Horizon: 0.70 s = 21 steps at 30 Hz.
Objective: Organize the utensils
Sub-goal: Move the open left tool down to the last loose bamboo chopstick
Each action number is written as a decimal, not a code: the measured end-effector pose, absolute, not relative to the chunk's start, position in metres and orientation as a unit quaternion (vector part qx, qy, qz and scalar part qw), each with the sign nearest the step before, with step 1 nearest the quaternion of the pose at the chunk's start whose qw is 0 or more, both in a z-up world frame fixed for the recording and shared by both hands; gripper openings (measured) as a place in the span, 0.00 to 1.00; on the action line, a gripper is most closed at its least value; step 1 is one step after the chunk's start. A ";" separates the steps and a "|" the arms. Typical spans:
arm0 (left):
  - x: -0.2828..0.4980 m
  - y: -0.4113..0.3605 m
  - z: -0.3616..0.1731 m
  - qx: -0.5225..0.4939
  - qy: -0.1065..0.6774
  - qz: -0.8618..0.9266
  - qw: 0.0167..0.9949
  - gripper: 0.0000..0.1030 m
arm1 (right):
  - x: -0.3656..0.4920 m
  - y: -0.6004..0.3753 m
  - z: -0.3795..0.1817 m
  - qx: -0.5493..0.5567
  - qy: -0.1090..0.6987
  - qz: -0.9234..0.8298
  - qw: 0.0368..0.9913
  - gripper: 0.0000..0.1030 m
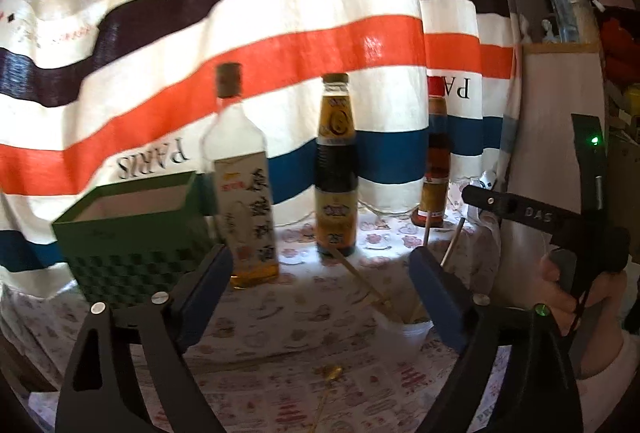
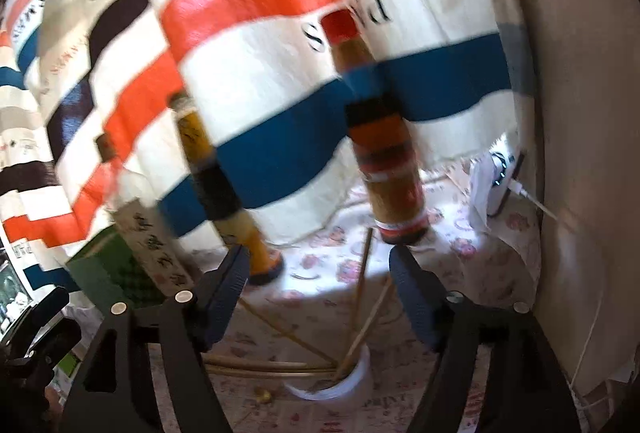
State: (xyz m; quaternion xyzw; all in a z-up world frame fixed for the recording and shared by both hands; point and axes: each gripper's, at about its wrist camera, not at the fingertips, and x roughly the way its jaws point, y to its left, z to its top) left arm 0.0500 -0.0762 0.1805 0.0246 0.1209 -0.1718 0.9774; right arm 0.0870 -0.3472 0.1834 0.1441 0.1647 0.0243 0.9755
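Note:
A white cup (image 1: 404, 337) stands on the patterned tablecloth and holds several wooden chopsticks (image 1: 360, 277) that lean outward. My left gripper (image 1: 322, 287) is open above and just left of the cup, with nothing between its blue pads. In the right wrist view the same cup (image 2: 340, 385) sits low in the frame, its chopsticks (image 2: 360, 297) fanning up and to the left. My right gripper (image 2: 320, 297) is open above it and some sticks cross the gap without touching the pads. A small gold utensil (image 1: 332, 381) lies on the cloth in front of the cup.
A green box (image 1: 132, 233) stands open at the left. Three bottles line the back: clear (image 1: 244, 201), dark sauce (image 1: 336, 173) and red-capped (image 1: 434, 161). A striped cloth hangs behind them. A hand (image 1: 580, 297) holds the other gripper's handle at right. A white plugged-in device (image 2: 496, 181) is by the wall.

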 end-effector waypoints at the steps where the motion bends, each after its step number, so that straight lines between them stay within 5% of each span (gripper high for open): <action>1: 0.047 -0.071 0.180 0.025 0.120 -0.169 0.978 0.87 | 0.084 -0.344 0.185 0.140 0.162 0.030 0.976 0.79; 13: 0.031 0.025 0.155 -0.012 0.154 -0.102 0.983 0.92 | 0.036 -0.272 0.196 0.078 0.125 0.070 0.987 0.85; 21: 0.101 0.081 0.090 -0.078 0.256 -0.064 0.962 0.88 | 0.053 -0.233 0.120 0.058 0.269 0.086 0.957 0.85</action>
